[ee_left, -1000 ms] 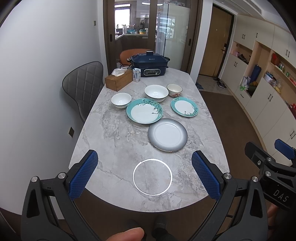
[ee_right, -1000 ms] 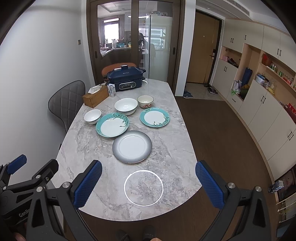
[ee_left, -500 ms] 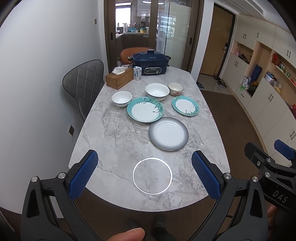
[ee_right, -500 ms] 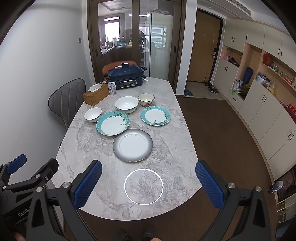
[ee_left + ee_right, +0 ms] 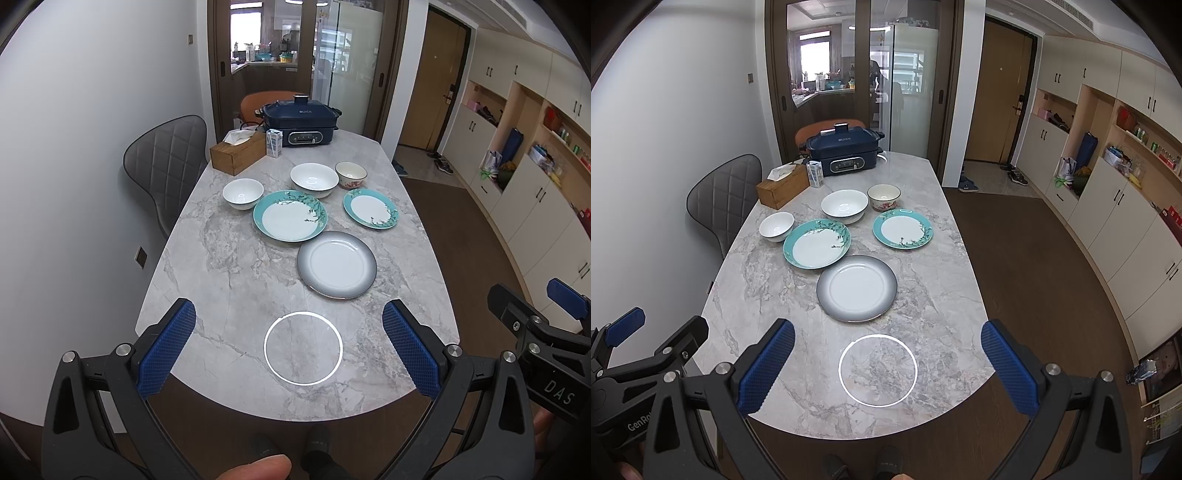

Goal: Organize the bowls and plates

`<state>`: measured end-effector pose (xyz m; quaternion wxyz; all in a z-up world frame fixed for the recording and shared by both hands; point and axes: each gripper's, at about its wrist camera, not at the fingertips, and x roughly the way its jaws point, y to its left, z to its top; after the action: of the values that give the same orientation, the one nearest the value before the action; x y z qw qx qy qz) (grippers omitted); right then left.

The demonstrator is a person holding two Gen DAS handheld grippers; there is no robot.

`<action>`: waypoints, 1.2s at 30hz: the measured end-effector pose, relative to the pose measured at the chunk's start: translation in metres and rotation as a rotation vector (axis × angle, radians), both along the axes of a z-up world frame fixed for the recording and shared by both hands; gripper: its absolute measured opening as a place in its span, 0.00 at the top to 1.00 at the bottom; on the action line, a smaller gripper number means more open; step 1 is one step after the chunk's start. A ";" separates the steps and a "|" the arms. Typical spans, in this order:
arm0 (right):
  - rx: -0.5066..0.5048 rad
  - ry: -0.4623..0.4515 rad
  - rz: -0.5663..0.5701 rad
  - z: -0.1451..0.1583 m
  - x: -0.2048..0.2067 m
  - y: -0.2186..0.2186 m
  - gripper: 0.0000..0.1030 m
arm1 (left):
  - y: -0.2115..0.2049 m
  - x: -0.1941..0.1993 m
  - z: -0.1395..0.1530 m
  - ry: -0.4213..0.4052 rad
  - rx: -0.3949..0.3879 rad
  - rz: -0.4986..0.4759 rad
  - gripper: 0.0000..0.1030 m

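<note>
I hold my left gripper and right gripper side by side above the near end of the marble table, both with jaws spread wide and empty. Ahead lie a grey-rimmed plate, two teal plates and three bowls, all apart from my fingers.

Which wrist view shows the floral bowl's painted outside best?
The right wrist view: the floral bowl shows its pink flower pattern clearly across the near wall. In the left wrist view the same bowl sits farther right, and only a smaller red patch of pattern is visible.
</note>
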<state>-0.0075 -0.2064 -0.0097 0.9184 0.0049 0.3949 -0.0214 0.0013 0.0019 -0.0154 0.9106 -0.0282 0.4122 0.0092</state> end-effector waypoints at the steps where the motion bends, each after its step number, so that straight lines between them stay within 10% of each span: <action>1: 0.001 0.001 0.001 0.001 0.000 -0.001 0.00 | 0.000 0.000 -0.001 0.000 -0.001 0.000 0.00; 36: -0.002 0.015 -0.002 -0.001 0.002 0.001 0.00 | 0.003 -0.001 -0.009 0.015 -0.009 -0.003 0.00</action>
<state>-0.0057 -0.2049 -0.0103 0.9154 0.0039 0.4020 -0.0227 0.0007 0.0047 -0.0248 0.9073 -0.0316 0.4191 0.0060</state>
